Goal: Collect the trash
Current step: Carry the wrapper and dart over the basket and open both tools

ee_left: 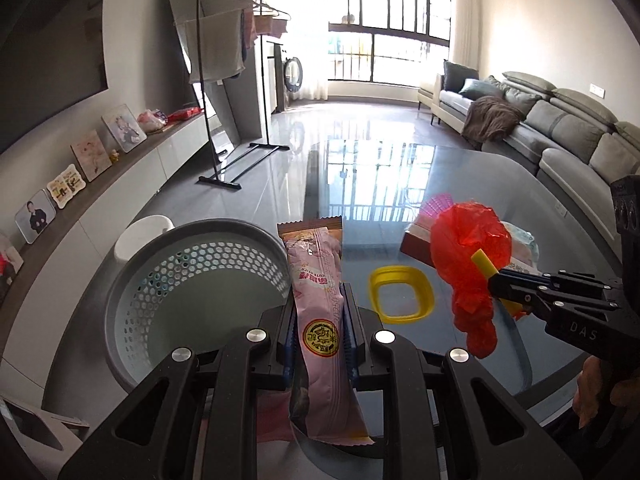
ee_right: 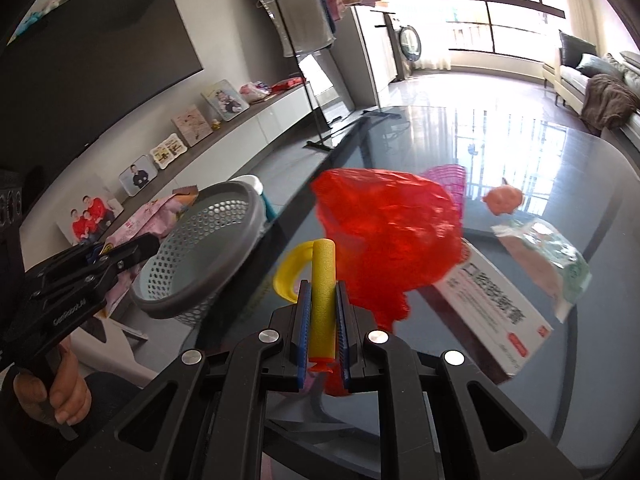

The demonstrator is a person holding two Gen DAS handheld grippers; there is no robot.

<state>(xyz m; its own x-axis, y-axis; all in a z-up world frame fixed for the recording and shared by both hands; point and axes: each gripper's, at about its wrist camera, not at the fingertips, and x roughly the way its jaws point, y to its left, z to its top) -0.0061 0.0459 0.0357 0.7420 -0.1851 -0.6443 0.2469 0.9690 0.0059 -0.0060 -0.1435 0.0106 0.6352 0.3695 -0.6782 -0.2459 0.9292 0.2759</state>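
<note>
The left tool (ee_left: 320, 332) is clenched on a pink snack wrapper (ee_left: 320, 300), held beside the grey perforated basket (ee_left: 192, 280) at the left edge of the glass desk (ee_left: 380, 184). The right tool (ee_right: 323, 320) is clenched on a yellow foam stick (ee_right: 323, 280) together with a red plastic bag (ee_right: 384, 236), over the middle of the desk.

The wrapper is long and loose, so I think it may catch on the basket rim and fall outside. The red bag seems held only by a small part, so it may slip out. It also hides the white box (ee_right: 496, 312) and the yellow ring (ee_left: 400, 292) below.

The basket mouth is wide and free. The 2 tools are near each other and could collide over it.
</note>
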